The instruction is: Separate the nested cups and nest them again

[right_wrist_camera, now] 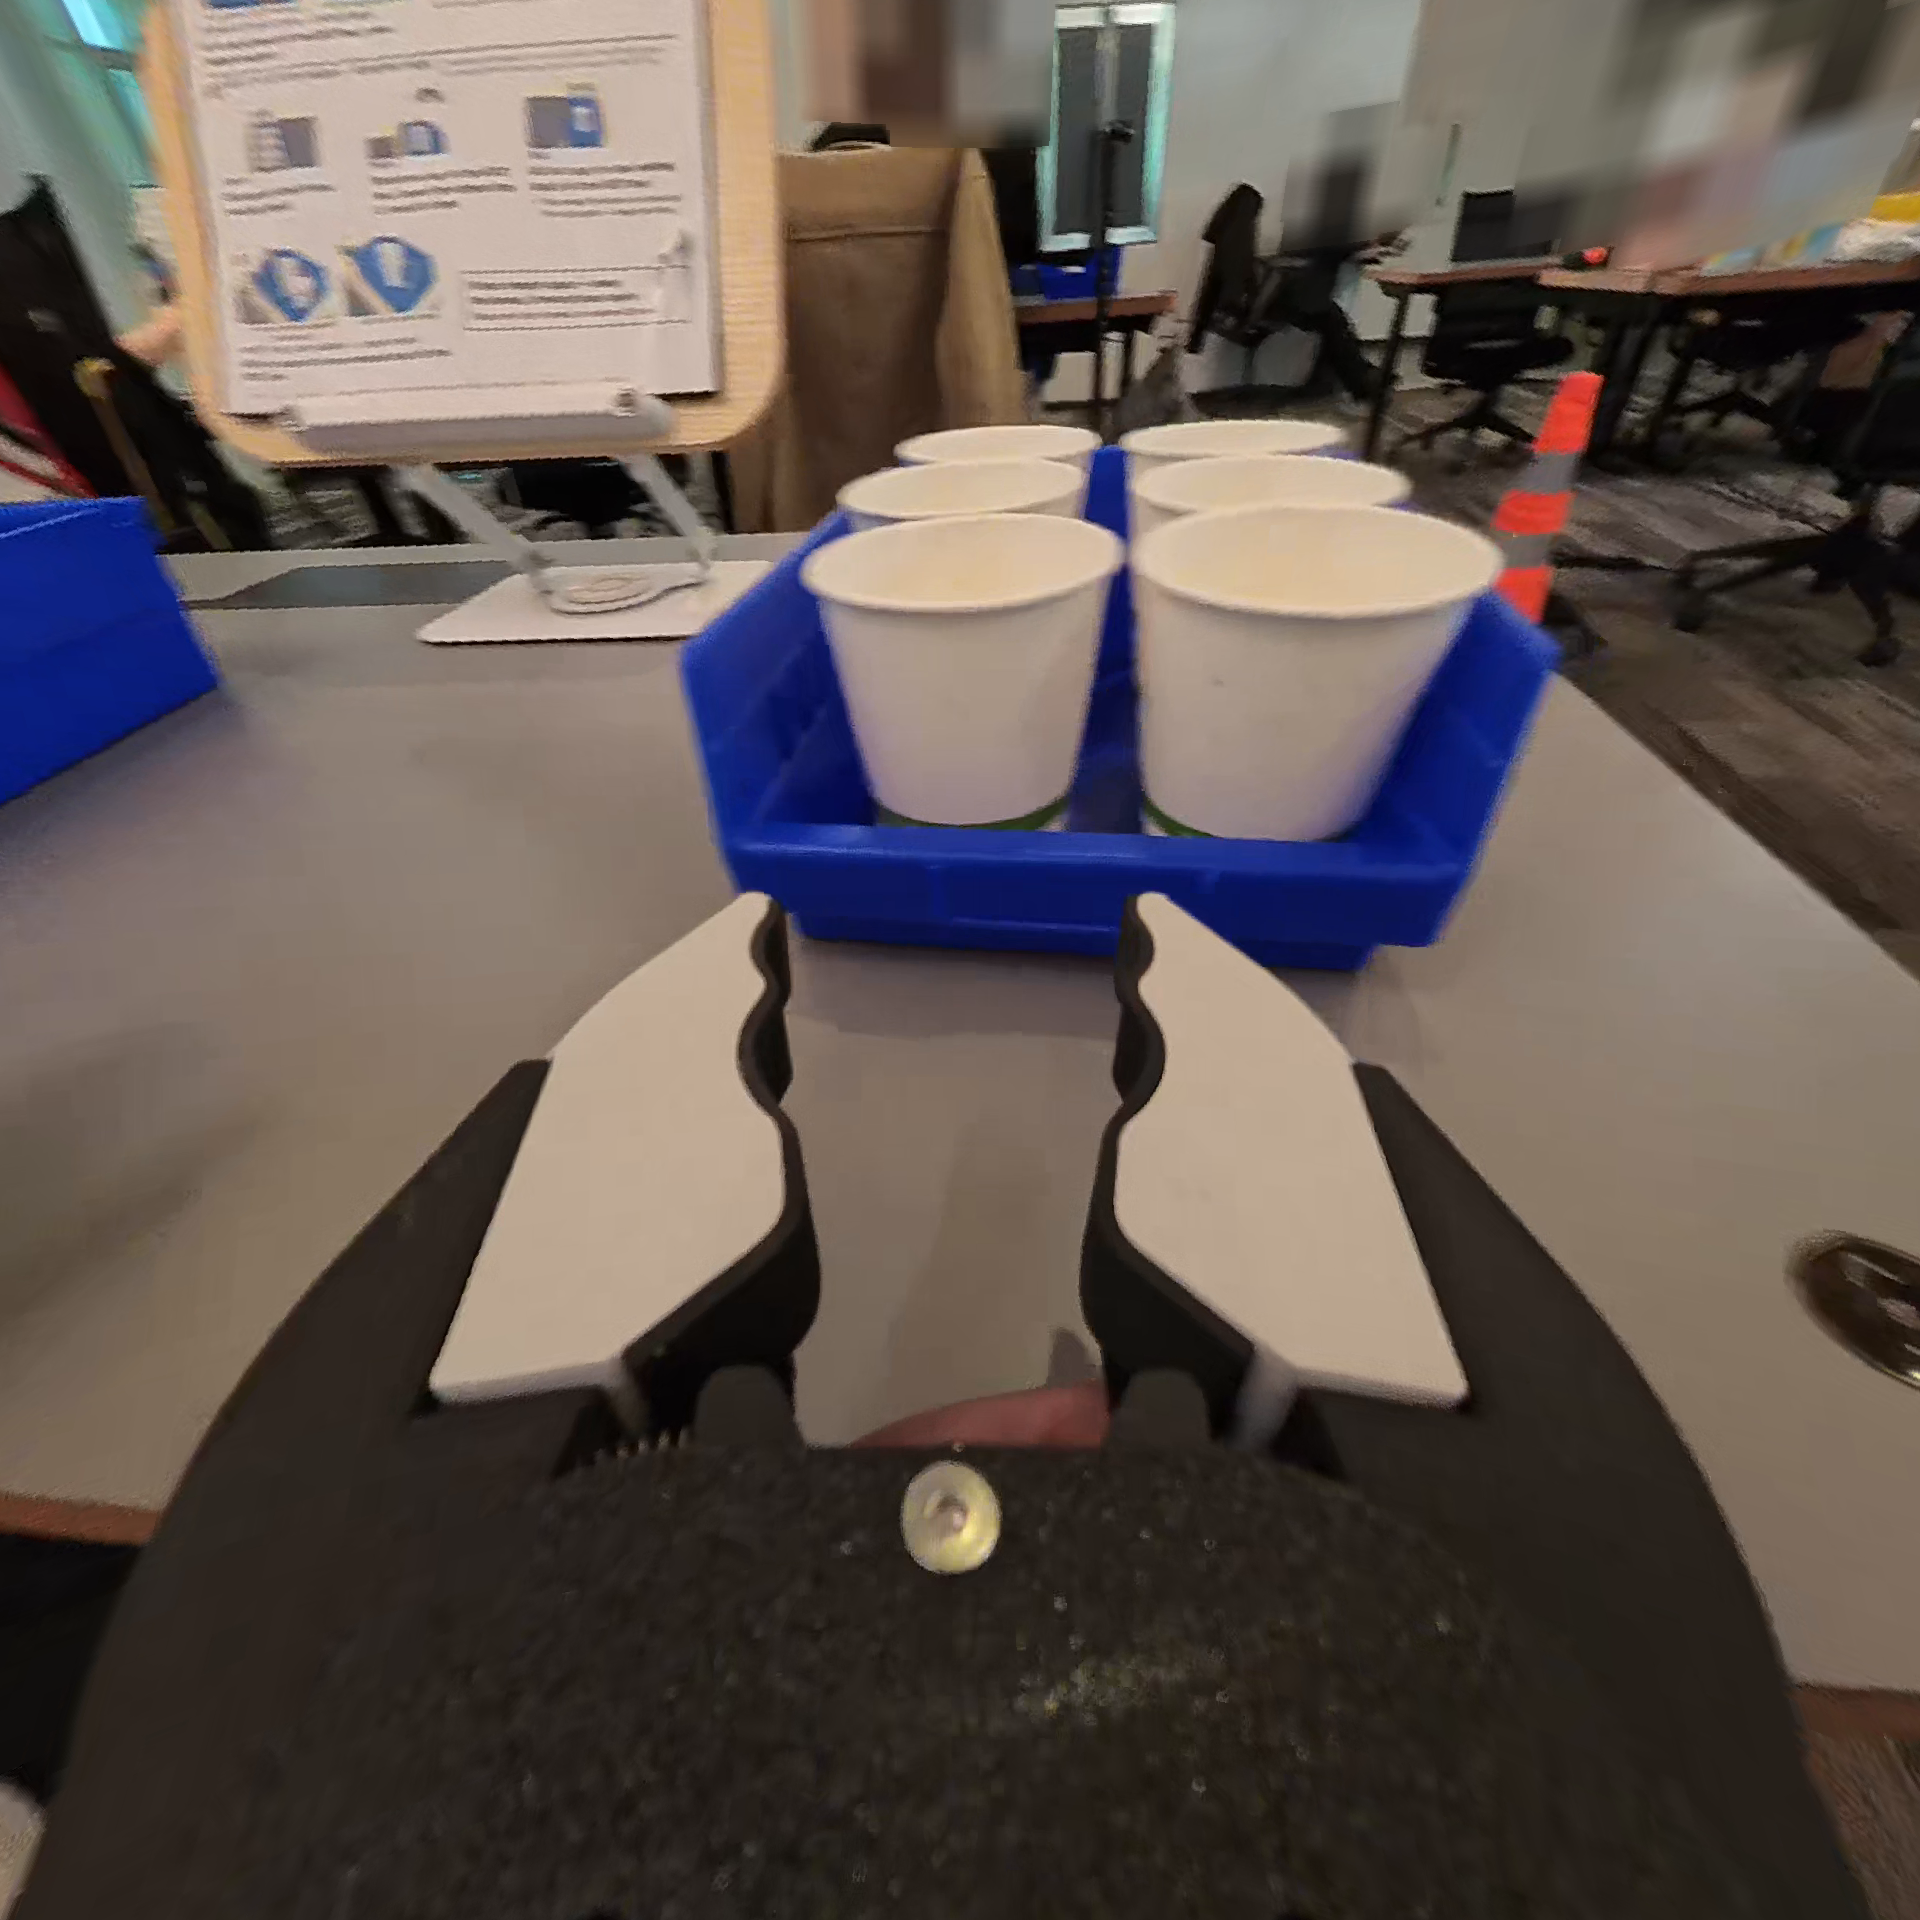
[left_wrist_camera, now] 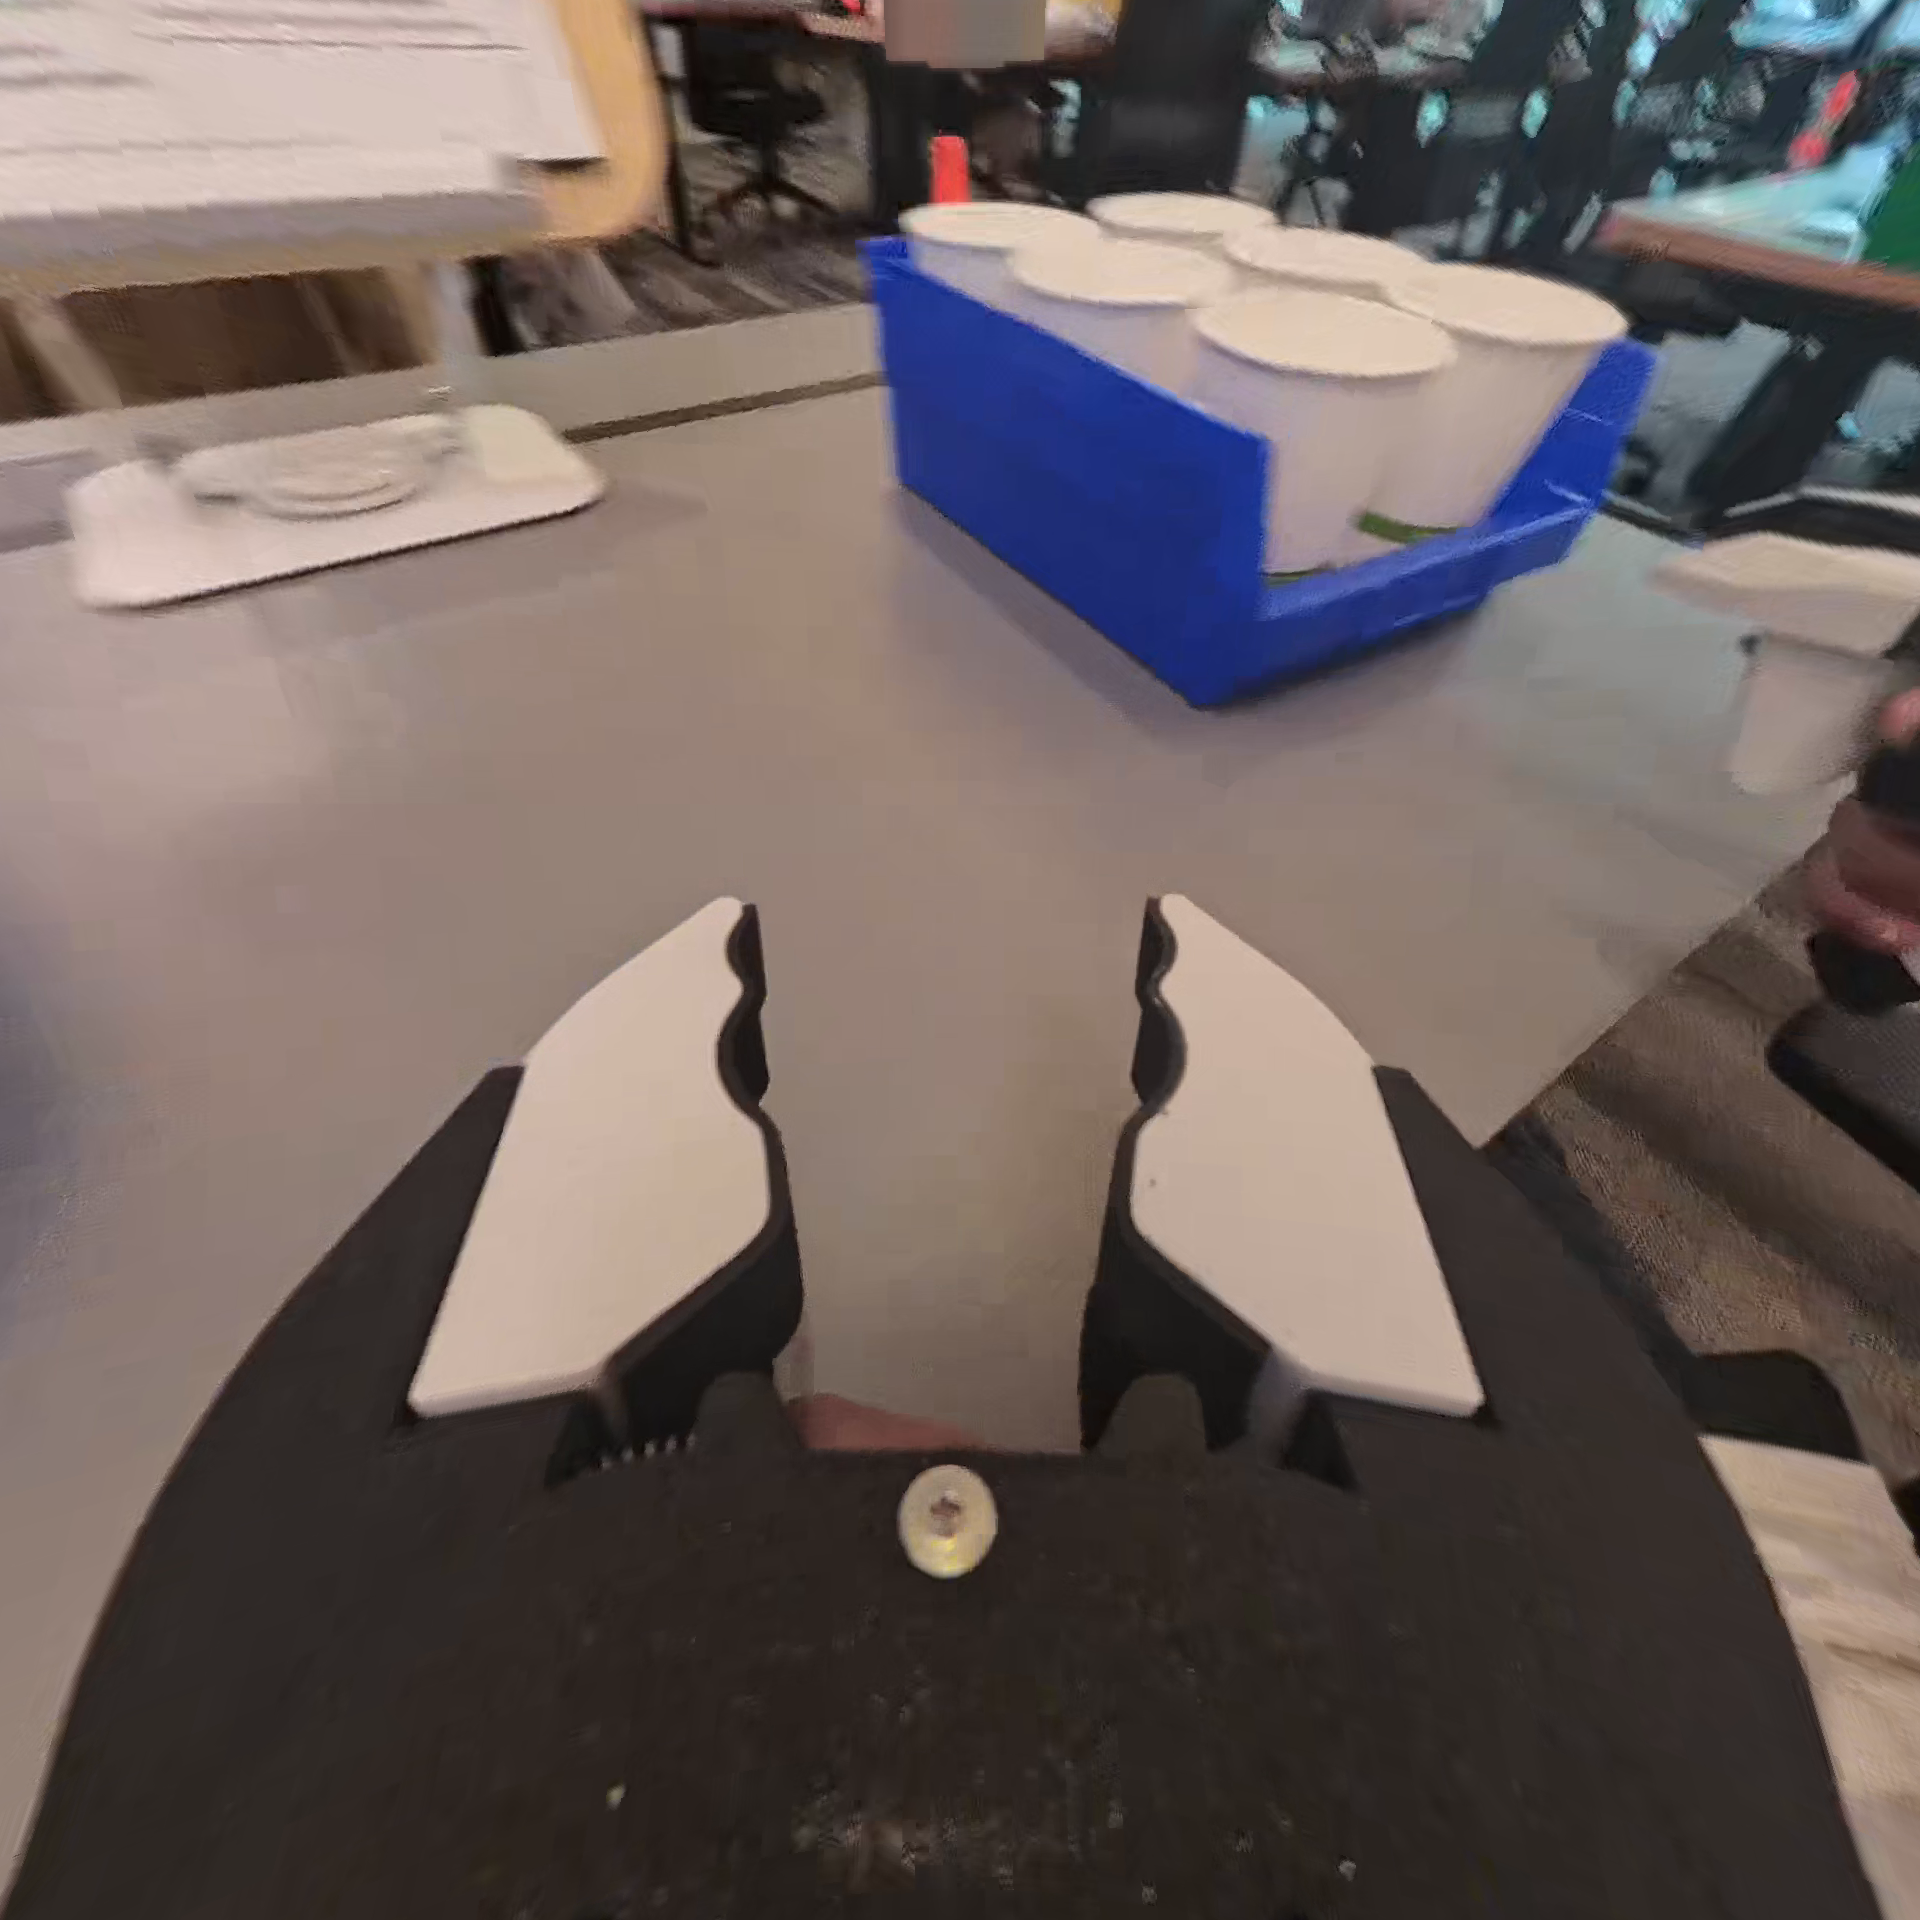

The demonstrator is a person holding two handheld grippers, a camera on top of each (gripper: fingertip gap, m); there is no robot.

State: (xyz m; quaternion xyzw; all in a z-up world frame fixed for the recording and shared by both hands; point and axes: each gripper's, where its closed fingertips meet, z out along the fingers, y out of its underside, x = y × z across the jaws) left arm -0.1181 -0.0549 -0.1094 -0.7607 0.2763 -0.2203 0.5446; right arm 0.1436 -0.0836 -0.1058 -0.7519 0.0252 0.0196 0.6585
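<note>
Several white paper cups (right_wrist_camera: 966, 665) stand upright in two rows inside a blue bin (right_wrist_camera: 1039, 894) on the grey table. In the left wrist view the same cups (left_wrist_camera: 1320, 416) and bin (left_wrist_camera: 1060, 488) sit ahead and to the right. My right gripper (right_wrist_camera: 951, 925) is open and empty, just short of the bin's low front wall. My left gripper (left_wrist_camera: 951, 925) is open and empty over bare table, well short of the bin. The other gripper's white fingers (left_wrist_camera: 1808, 644) show at the right edge of the left wrist view.
A white stand (right_wrist_camera: 592, 603) holds an instruction sheet (right_wrist_camera: 457, 197) at the table's back. A second blue bin (right_wrist_camera: 83, 634) sits at the far left. A round metal grommet (right_wrist_camera: 1870, 1309) is set in the table at right. An orange cone (right_wrist_camera: 1548, 488) and office chairs stand beyond.
</note>
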